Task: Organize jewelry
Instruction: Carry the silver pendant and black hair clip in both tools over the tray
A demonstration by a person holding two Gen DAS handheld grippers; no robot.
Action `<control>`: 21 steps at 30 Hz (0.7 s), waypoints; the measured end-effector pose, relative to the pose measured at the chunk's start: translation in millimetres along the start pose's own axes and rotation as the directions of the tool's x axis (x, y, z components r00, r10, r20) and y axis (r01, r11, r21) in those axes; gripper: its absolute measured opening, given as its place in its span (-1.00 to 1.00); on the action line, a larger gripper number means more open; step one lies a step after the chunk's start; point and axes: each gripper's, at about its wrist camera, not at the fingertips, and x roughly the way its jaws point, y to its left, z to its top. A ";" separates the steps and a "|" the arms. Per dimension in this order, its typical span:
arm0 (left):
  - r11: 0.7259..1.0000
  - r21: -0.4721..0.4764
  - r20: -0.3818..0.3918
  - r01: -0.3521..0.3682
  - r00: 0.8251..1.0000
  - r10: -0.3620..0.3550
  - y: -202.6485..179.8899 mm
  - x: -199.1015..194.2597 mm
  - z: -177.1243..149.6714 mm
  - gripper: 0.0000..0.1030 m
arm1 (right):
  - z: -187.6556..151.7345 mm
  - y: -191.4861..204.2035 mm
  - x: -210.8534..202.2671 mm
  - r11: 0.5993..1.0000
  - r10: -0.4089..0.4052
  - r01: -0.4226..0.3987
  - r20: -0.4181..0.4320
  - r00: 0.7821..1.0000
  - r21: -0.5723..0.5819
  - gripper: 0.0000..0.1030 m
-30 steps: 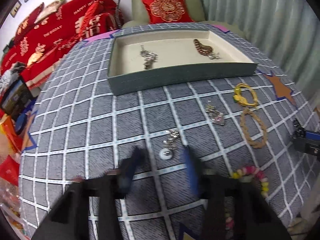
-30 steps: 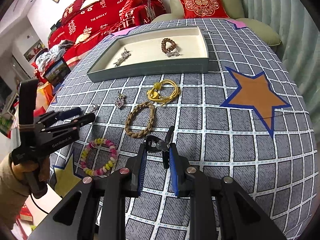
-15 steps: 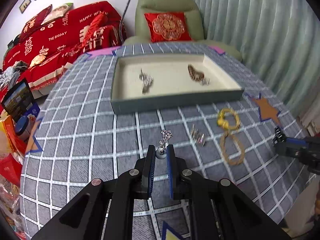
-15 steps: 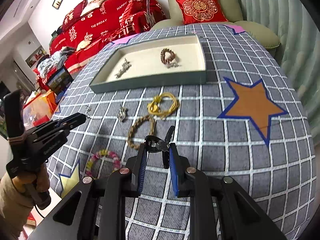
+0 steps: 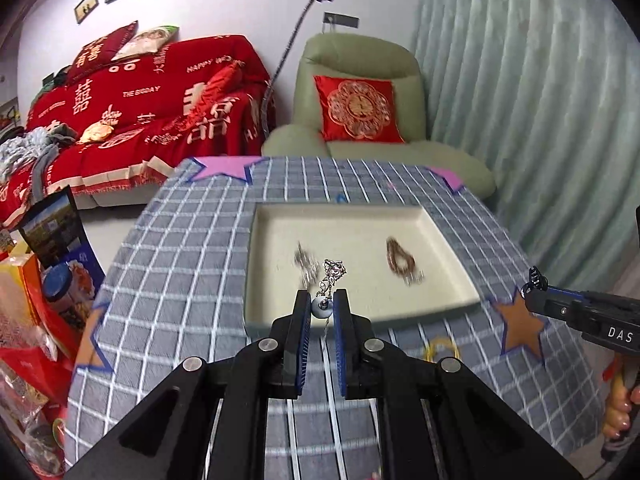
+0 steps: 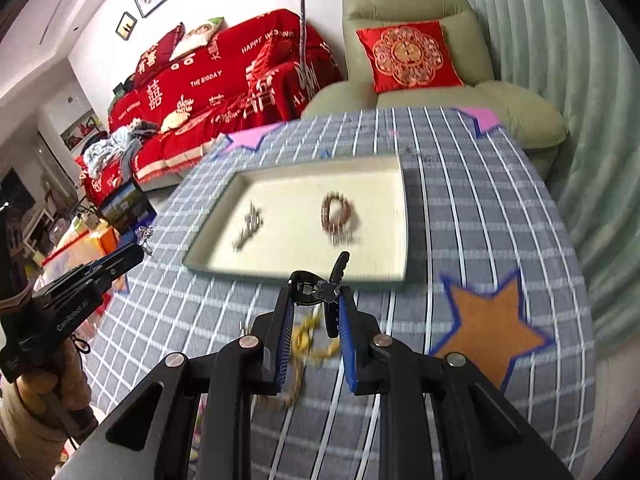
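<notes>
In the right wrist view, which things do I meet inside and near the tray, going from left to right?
left gripper → silver chain in the tray → brown bead bracelet → orange star on the cloth.

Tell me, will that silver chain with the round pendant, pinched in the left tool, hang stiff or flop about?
Probably floppy: the silver chain bunches in loose loops above the left tool. It likely swings when carried. The round pendant looks smooth, so it may slip from the fingers.
</notes>
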 end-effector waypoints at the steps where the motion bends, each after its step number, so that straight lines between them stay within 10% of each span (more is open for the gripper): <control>1: 1.000 -0.006 0.003 -0.004 1.000 0.004 1.4 3.2 7.0 -0.60 | 7.0 0.0 1.3 1.000 0.000 0.000 0.005 1.000 -0.004 -0.54; 21: 0.997 0.052 -0.123 -0.053 0.991 0.059 -16.0 147.6 38.3 -0.60 | 80.3 -24.6 127.0 1.000 -0.024 0.023 -0.068 0.997 -0.014 -0.54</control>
